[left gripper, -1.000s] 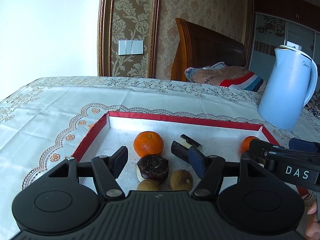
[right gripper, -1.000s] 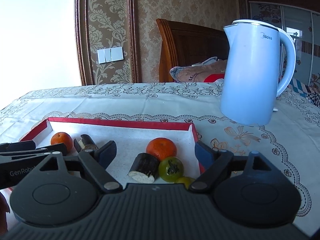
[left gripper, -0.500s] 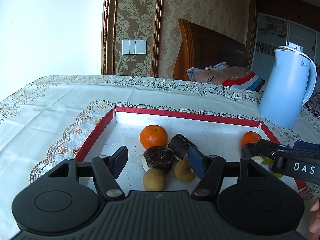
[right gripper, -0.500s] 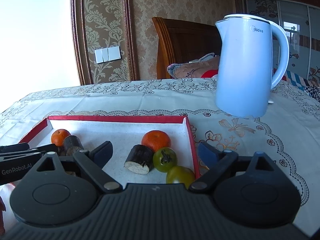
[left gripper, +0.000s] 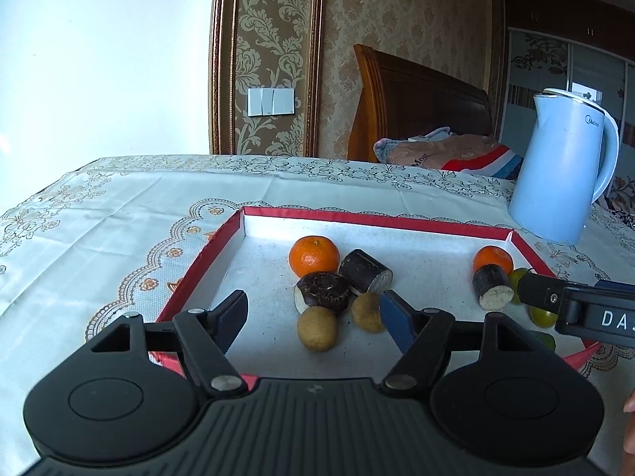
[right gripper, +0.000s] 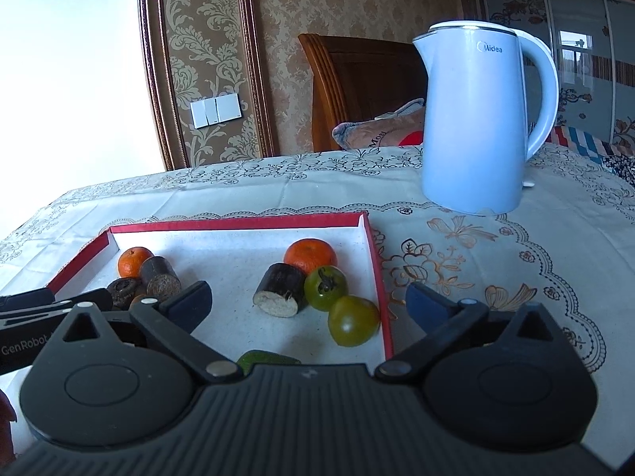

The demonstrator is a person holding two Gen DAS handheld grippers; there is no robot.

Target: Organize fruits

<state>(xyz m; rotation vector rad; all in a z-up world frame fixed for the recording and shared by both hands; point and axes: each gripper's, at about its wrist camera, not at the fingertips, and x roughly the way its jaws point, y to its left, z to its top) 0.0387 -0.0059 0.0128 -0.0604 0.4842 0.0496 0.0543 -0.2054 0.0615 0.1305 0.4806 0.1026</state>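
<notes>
Hovering over the near edge of the red-rimmed tray (left gripper: pixel 206 254), I hold both sets of jaws spread and empty. My left gripper (left gripper: pixel 313 315) has just been opening, with nothing pinched; a brown longan (left gripper: pixel 317 327) lies on the tray floor between its tips, and a second longan (left gripper: pixel 367 311) sits just beside the blue pad. My right gripper (right gripper: pixel 307 303) has just been opening to its widest; between its tips lie a green tomato (right gripper: pixel 353 320), another green tomato (right gripper: pixel 326 287) behind it, and a dark sugarcane stub (right gripper: pixel 279 289).

A little farther in, the left cluster packs a dark ringed piece (left gripper: pixel 323 289), a second cane stub (left gripper: pixel 365 271) and a mandarin (left gripper: pixel 314 256) touching or nearly so. Another mandarin (right gripper: pixel 310 256) sits behind the right-hand stub.

The risk, as I judge it, is crowding: closing on a longan may nudge its neighbour away, and round fruit can squirt out of flat pads. My right pad also hangs outside the tray's rim and may catch it. Farthest back, the blue kettle (right gripper: pixel 476 119) stands on the cloth-covered surface (right gripper: pixel 496 246), well apart from the tray.
</notes>
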